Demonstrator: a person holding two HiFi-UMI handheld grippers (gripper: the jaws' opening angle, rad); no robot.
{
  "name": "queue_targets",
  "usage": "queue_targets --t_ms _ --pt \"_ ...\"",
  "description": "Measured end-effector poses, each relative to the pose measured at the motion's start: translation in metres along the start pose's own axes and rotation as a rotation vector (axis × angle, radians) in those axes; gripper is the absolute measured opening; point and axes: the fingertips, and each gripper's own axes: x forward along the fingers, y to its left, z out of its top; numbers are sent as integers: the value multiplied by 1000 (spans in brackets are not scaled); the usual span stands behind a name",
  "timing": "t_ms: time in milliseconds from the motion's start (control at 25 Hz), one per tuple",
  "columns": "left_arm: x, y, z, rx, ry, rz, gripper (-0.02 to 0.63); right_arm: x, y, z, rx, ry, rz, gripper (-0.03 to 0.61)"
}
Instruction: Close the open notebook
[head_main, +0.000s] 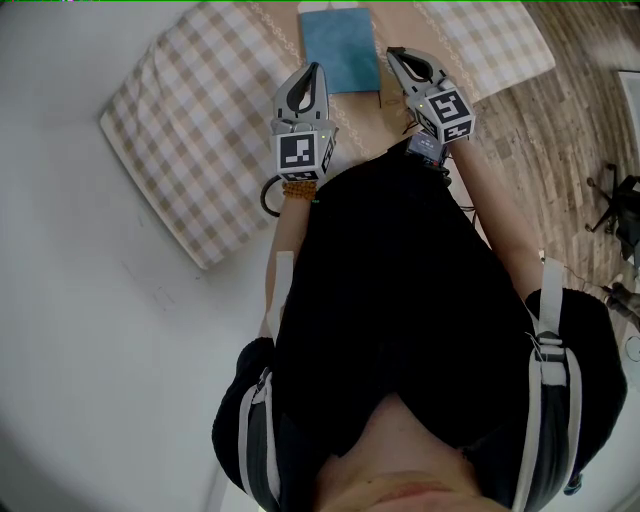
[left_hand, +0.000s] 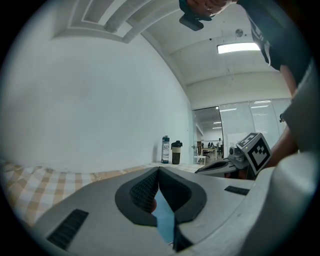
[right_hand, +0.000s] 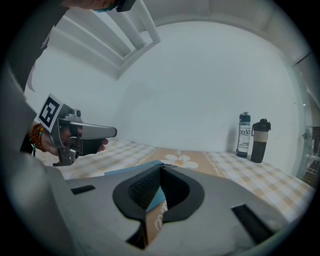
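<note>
Flat on the tan flowered runner (head_main: 358, 122) of a checked tablecloth (head_main: 190, 120): a blue notebook (head_main: 340, 48), cover up, seemingly closed, at the far end of the table

Left gripper (head_main: 314, 68) just beside the notebook's left edge, right gripper (head_main: 392, 52) just beside its right edge, the notebook between the two; impossible to say whether either tip touches it

Along the left gripper: jaws pressed together at the tips, nothing clamped, only a sliver of blue cover showing through the gap beneath the pads (left_hand: 145, 192); the other gripper level at the right

Along the right gripper: jaws likewise together and empty, tilted slightly down, with the blue cover and tan runner behind them

Farther back on the cloth, against the white wall: a slim blue bottle (right_hand: 243, 135) just beside a dark shaker bottle (right_hand: 260, 141), both upright

To the right of the table, wooden floor (head_main: 560, 130)
</note>
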Motion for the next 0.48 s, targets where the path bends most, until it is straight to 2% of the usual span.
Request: queue_targets --t_ms 480 --pt "0 5 -7 9 18 12 2 11 6 -2 -6 29 39 3"
